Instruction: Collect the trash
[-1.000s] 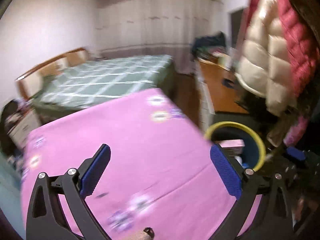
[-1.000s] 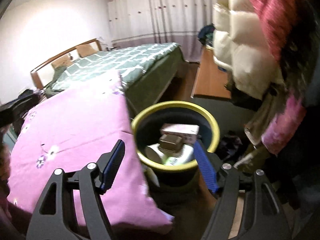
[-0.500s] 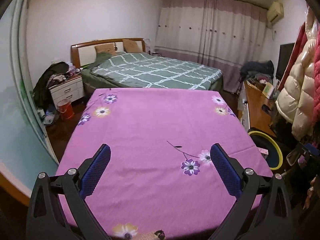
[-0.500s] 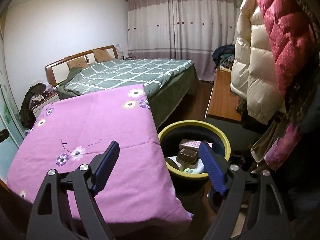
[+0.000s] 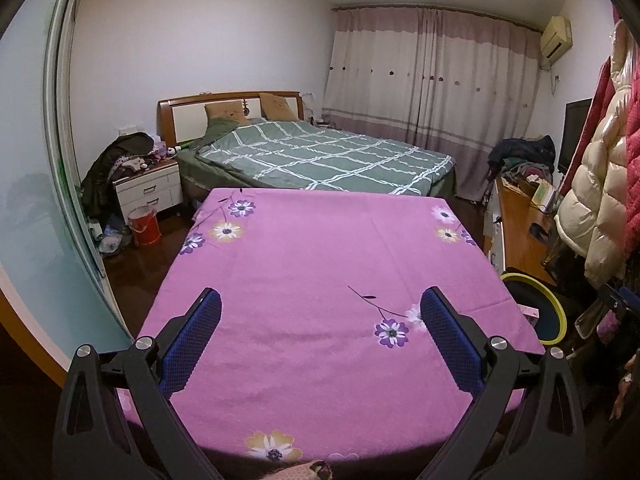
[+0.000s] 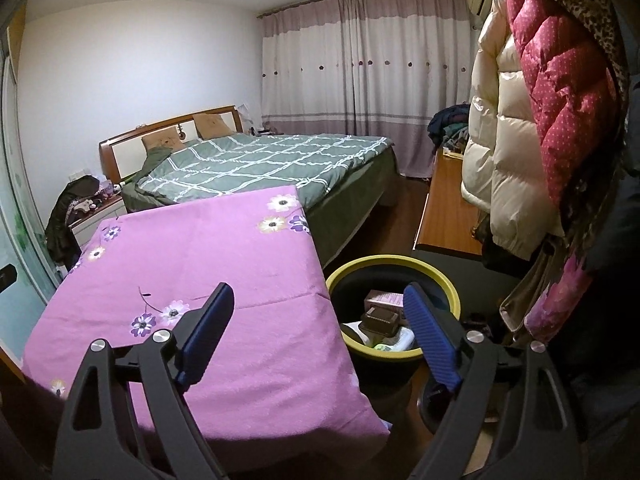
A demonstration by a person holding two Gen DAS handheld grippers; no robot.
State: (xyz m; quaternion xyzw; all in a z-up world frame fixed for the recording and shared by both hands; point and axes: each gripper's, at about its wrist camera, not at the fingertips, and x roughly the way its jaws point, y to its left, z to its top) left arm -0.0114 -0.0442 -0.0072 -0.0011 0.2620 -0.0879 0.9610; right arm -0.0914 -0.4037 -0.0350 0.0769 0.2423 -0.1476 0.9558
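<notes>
A dark trash bin with a yellow rim point(image 6: 394, 264) stands on the floor by the right edge of the pink flowered table point(image 6: 192, 264). Inside lie a pink box point(image 6: 385, 300), a brown box point(image 6: 380, 318) and white packaging point(image 6: 396, 340). My right gripper point(image 6: 320, 300) hovers above the table's right edge and the bin, its jaws opening with nothing between them. My left gripper point(image 5: 320, 304) is open over the bare pink cloth point(image 5: 328, 272), holding nothing. The bin's rim point(image 5: 554, 304) shows at the right in the left wrist view.
A bed with a green checked cover point(image 5: 320, 156) lies behind the table. A wooden desk point(image 6: 444, 208) and hanging puffy coats point(image 6: 532, 128) crowd the right side. A nightstand point(image 5: 148, 190) and a red bucket point(image 5: 144, 226) stand at the left.
The left gripper swung left from the bin side to face the table squarely. The right gripper rose and pulled back from the bin, and its jaws widened.
</notes>
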